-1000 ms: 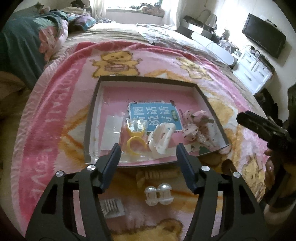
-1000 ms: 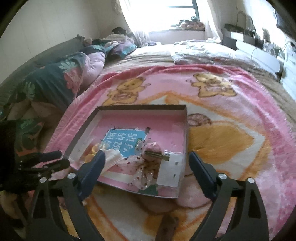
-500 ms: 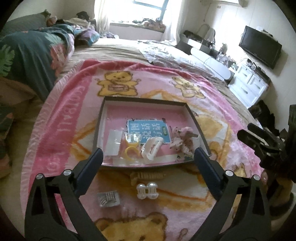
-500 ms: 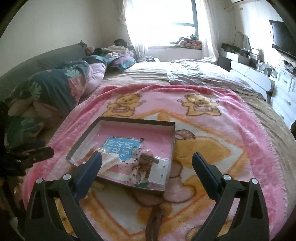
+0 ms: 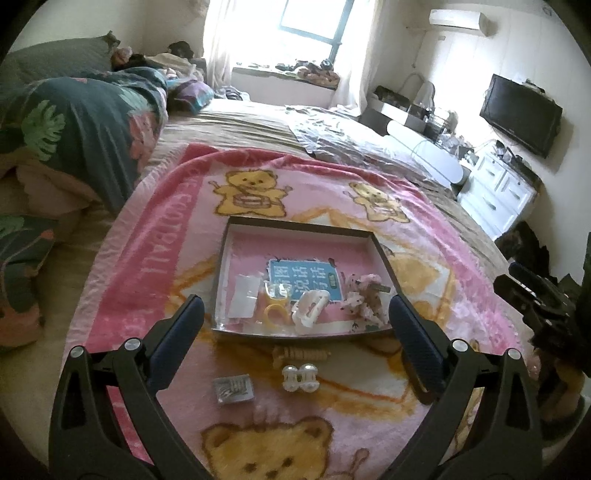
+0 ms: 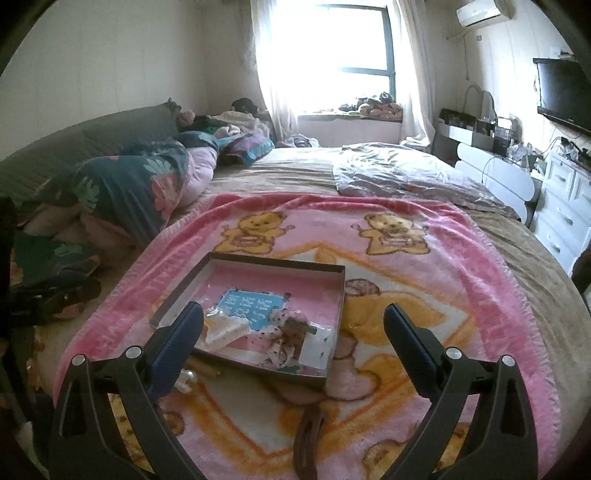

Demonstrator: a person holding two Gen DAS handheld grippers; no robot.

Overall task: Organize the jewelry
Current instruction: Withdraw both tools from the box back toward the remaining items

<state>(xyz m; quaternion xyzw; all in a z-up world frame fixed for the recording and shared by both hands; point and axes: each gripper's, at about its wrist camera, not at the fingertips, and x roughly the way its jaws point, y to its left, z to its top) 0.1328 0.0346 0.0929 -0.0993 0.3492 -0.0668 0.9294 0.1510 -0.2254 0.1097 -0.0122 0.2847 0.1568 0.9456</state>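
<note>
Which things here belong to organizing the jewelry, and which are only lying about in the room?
Belong:
tray
yellow ring
white hair claw
white clip on the blanket
small packet
brown hair clip

Lying about:
floral quilt
television
white dresser

Bedroom, pale cream walls [image 6: 110,66]. Big window [image 6: 347,51] at far end, daylight blown out, sheer curtains either side. Cluttered sill [image 6: 369,107] below it. Air conditioner [image 5: 460,20] high on wall. Wide bed [image 6: 295,166], beige sheet, pink teddy-bear blanket [image 6: 461,280] spread over it. Dark floral duvet [image 5: 81,136] bunched at headboard side. Black TV [image 5: 521,110] wall-mounted above white drawers [image 5: 498,192].
</note>
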